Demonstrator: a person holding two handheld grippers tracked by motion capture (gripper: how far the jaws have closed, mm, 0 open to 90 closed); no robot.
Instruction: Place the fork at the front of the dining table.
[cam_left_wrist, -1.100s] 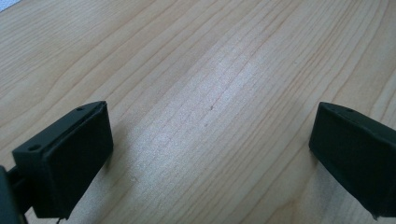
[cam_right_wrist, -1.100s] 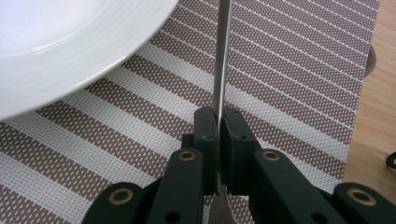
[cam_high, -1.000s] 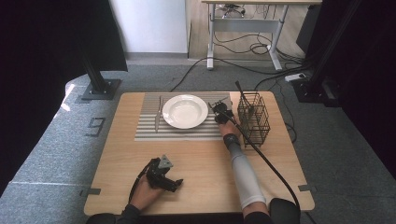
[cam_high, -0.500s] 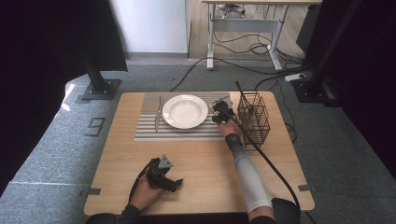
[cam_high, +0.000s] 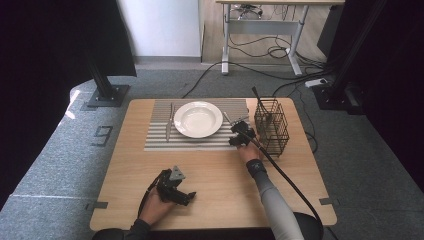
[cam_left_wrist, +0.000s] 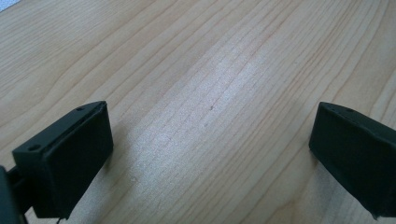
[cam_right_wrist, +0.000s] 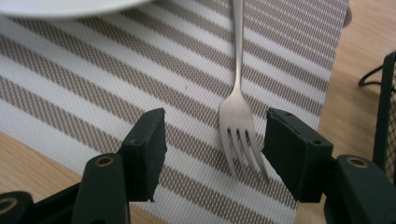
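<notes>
The fork (cam_right_wrist: 238, 112) lies flat on the striped placemat (cam_right_wrist: 93, 93), just to the right of the white plate (cam_high: 198, 119), tines toward the person. The right claw (cam_right_wrist: 212, 149) sits low over those tines: its jaws have just been opening and now stand about half apart, the tines lying between them nearer the right-hand pad, neither pad pressing on the metal. So the fork looks freshly set down, and this is the letting-go step of laying the place setting. A knife (cam_high: 169, 121) already lies on the mat on the plate's other side, and the black wire basket (cam_high: 272, 126) stands on the counter (cam_high: 215, 185) just beyond the mat's edge, with a dark utensil handle sticking up from it. Next, I'd guess, the claw must draw back level without nudging the tines, then swing toward the basket if more cutlery is wanted. The left claw (cam_left_wrist: 210, 154) rests wide open and empty near the counter's near edge.
</notes>
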